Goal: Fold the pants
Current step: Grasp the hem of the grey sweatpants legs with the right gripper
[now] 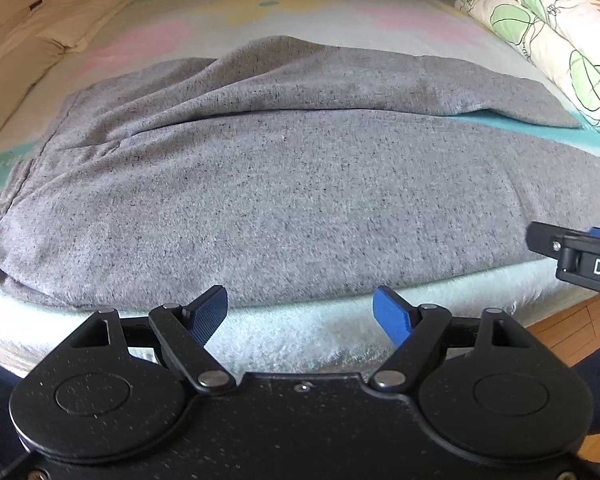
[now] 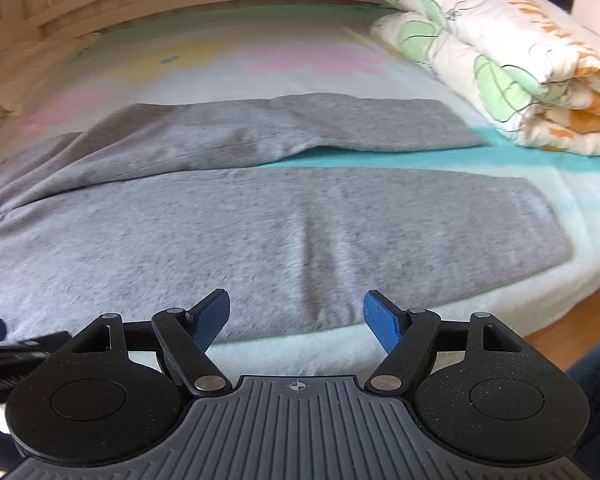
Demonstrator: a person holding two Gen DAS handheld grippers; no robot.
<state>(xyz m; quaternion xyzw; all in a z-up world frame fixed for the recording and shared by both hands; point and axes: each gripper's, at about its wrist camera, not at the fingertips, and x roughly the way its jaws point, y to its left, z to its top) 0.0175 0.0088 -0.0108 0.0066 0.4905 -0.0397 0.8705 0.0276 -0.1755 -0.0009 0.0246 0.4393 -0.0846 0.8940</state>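
Grey pants [image 1: 284, 184] lie spread across the bed, waistband to the left and both legs running right, with a strip of turquoise blanket showing between the legs [image 2: 380, 158]. My left gripper [image 1: 300, 308] hovers open over the near hem side of the pants, nothing between its blue pads. In the right wrist view the pants [image 2: 260, 232] fill the middle, and my right gripper [image 2: 296, 312] stands open just above the near leg's edge, holding nothing. The right gripper's body [image 1: 580, 256] shows at the right edge of the left wrist view.
A rolled quilt with green leaf print [image 2: 500, 60] lies at the far right of the bed. A cream pillow [image 1: 56, 28] sits at the far left by the wooden headboard. The pastel blanket [image 2: 228, 56] covers the mattress; wooden floor [image 1: 572, 324] shows at the lower right.
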